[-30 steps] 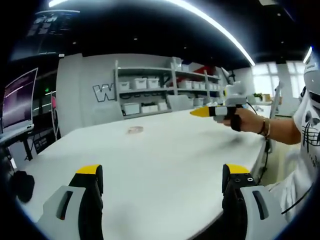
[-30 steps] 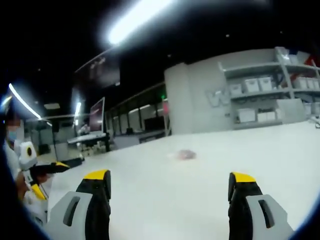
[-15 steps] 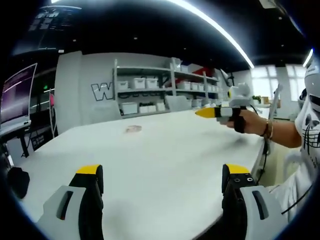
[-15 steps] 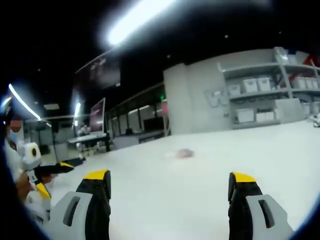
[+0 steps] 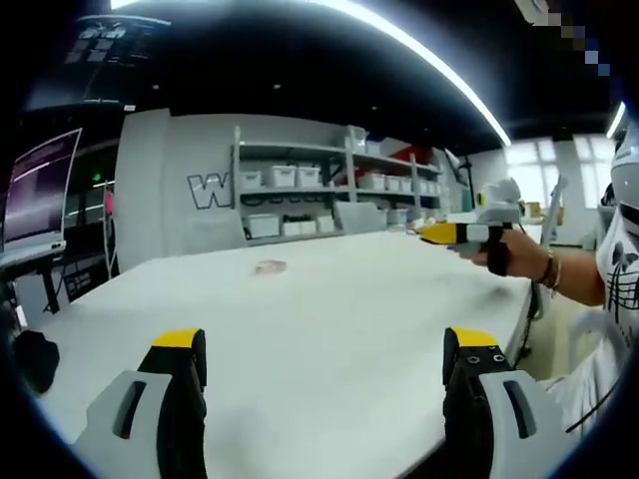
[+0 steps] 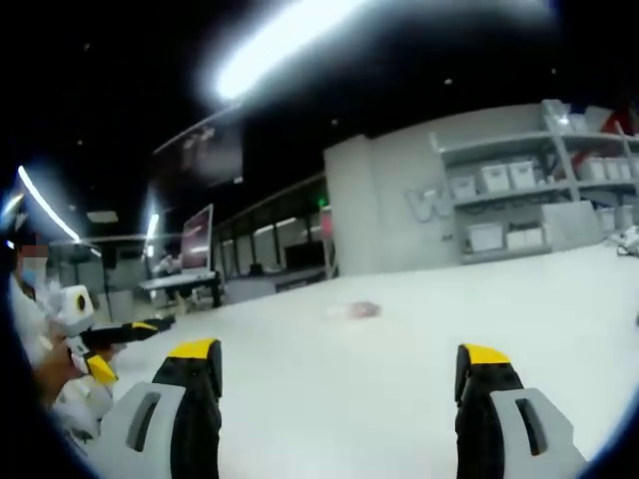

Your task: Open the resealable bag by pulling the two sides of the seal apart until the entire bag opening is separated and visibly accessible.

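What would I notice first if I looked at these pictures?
Probably the yellow-tipped grey tongs spread wide open at the bottom of the left gripper view, above a big white table. Far out on that table lies one small pinkish resealable bag. Behind it stand grey shelves of white bins.

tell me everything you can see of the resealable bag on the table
The resealable bag is a small, flat, pale pinkish patch lying on the white table, far ahead of both grippers. In the right gripper view it shows as a blurred pinkish smear. It looks like thin plastic, but it is too distant to tell whether the seal is open or what it holds. Nothing touches it but the tabletop.
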